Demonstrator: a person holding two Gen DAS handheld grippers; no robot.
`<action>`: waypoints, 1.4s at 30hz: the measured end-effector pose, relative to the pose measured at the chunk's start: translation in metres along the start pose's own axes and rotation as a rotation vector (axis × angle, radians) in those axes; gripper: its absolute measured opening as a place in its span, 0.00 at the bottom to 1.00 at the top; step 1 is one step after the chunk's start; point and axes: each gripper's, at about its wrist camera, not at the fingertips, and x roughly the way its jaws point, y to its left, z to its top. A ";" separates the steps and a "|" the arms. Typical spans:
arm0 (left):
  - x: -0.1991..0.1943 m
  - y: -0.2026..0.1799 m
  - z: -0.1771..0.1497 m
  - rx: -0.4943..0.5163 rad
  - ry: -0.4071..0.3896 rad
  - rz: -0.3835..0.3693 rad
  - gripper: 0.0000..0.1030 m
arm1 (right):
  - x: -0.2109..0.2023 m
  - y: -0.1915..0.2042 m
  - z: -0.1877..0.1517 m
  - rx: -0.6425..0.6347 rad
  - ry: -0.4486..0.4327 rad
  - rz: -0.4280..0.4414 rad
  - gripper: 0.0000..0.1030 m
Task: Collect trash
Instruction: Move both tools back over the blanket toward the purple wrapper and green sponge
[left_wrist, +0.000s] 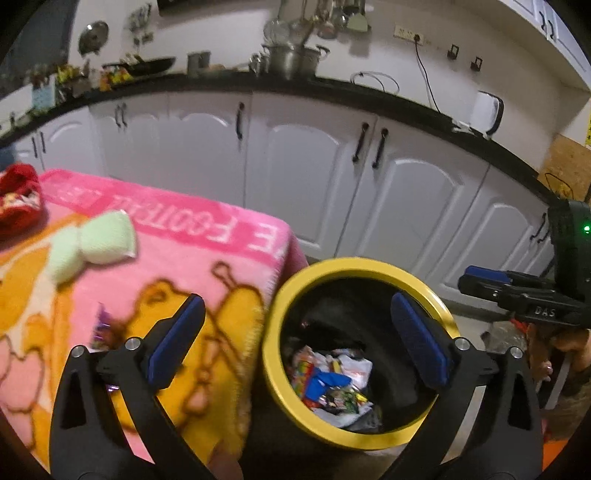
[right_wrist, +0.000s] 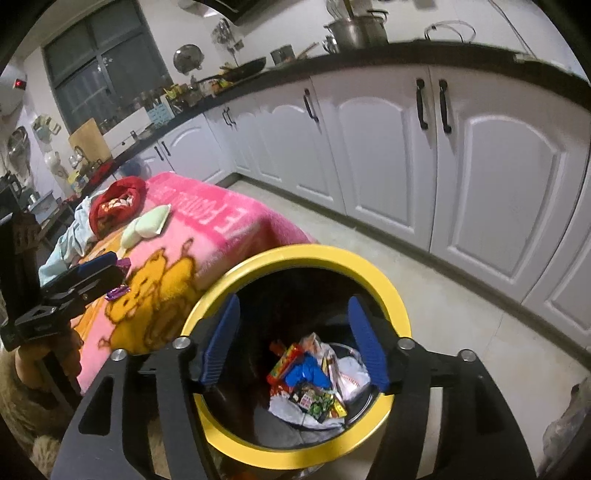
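- Trash bin (right_wrist: 397, 295): round, dark-walled, with a broad yellow rim; standing on the floor, touching the hanging edge of the pink blanket (right_wrist: 229, 225), in front of white cabinets (right_wrist: 388, 147).
- Trash (right_wrist: 314, 384) at the bottom of the bin: a loose heap of crumpled wrappers, among them a red and yellow packet, a blue piece, a green printed pack and white paper or plastic.
- Same heap in the left wrist view (left_wrist: 332, 380), low inside the yellow ring (left_wrist: 369, 264).
- Left gripper (left_wrist: 295, 343): jaws wide apart and empty, one blue pad over the blanket, the other over the bin mouth.
- Right gripper (right_wrist: 293, 338): jaws partly open and empty, both pads above the bin opening, the heap visible between them.
- Purple wrappers (right_wrist: 118, 291) still lying on the blanket-covered surface, just beside the left gripper as seen from the right wrist.
- Pale green sponge (left_wrist: 92, 240), pinched at the middle, further back on the blanket; red cloth bundle (left_wrist: 18, 199) near the far corner.
- Blanket pattern: yellow bear figures, white lettering on a darker pink border.
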 end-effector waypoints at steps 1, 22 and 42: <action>-0.003 0.001 0.001 -0.001 -0.009 0.006 0.89 | -0.002 0.004 0.001 -0.014 -0.011 -0.004 0.63; -0.061 0.039 -0.002 -0.037 -0.138 0.125 0.89 | -0.025 0.091 0.033 -0.216 -0.125 0.037 0.77; -0.100 0.100 -0.022 -0.132 -0.185 0.231 0.89 | -0.006 0.190 0.064 -0.373 -0.145 0.154 0.78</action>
